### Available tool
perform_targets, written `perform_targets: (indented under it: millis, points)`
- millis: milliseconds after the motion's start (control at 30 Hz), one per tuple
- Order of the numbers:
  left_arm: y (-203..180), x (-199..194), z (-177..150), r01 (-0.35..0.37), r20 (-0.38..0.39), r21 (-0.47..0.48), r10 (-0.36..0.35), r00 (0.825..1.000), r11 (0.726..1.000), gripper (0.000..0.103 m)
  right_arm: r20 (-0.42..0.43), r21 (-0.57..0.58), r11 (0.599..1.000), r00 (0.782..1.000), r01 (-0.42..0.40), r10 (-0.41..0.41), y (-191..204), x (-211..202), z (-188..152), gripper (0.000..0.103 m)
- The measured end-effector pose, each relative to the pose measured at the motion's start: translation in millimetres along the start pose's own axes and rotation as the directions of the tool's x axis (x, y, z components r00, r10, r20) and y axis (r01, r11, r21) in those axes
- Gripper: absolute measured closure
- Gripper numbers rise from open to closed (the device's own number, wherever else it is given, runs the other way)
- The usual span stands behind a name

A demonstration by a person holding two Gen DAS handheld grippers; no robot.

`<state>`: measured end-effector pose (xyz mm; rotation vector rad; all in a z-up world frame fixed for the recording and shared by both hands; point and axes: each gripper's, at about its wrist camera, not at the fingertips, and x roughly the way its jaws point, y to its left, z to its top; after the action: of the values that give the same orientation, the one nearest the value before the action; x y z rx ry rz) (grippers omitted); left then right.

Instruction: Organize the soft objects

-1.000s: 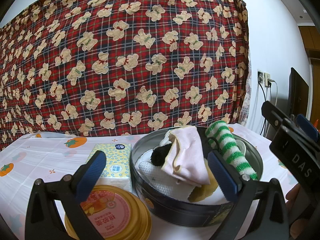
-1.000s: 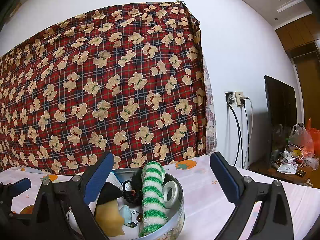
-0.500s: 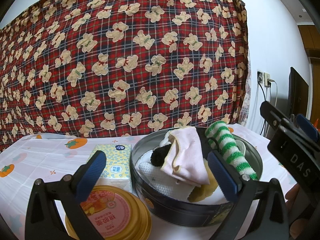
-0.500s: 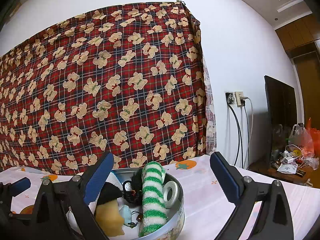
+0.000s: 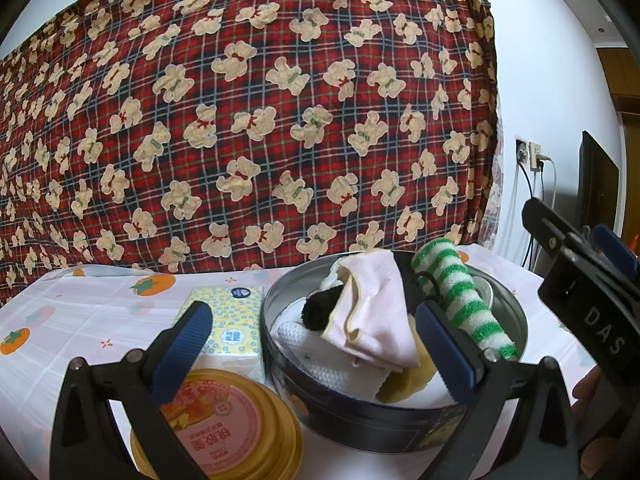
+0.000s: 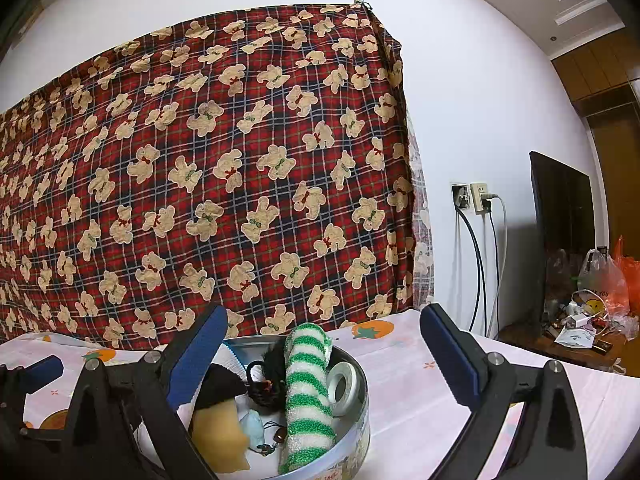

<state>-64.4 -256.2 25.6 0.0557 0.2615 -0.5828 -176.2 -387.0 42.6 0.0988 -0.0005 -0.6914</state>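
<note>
A round metal tin (image 5: pixel 516 308) stands on the table and holds soft things: a pink cloth (image 5: pixel 372 312), a green-and-white striped roll (image 5: pixel 460 300), a white knit cloth (image 5: pixel 320 352), a black fuzzy item (image 5: pixel 320 308) and a yellow sponge (image 5: pixel 408 376). My left gripper (image 5: pixel 312 352) is open and empty, hovering just in front of the tin. In the right wrist view the tin (image 6: pixel 356 436) shows the striped roll (image 6: pixel 308 392), the yellow sponge (image 6: pixel 220 436) and a tape roll (image 6: pixel 340 384). My right gripper (image 6: pixel 324 360) is open and empty above the tin's right side.
A yellow tissue pack (image 5: pixel 232 324) lies left of the tin, with a gold round lid (image 5: pixel 224 428) in front of it. A teddy-bear plaid cloth (image 5: pixel 240 120) hangs behind the table. A dark screen (image 6: pixel 560 240) and a cluttered shelf (image 6: pixel 580 320) stand at the right.
</note>
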Motion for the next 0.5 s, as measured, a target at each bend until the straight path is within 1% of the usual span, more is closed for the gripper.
perform_targets:
  millis: [500]
  points:
    - [0.7,-1.5,-0.5,0.009,-0.004,-0.004,-0.009,1.0,1.0,0.0,0.0,-0.001,1.0,1.0,0.0,0.0,0.2,0.1,-0.1,0.004]
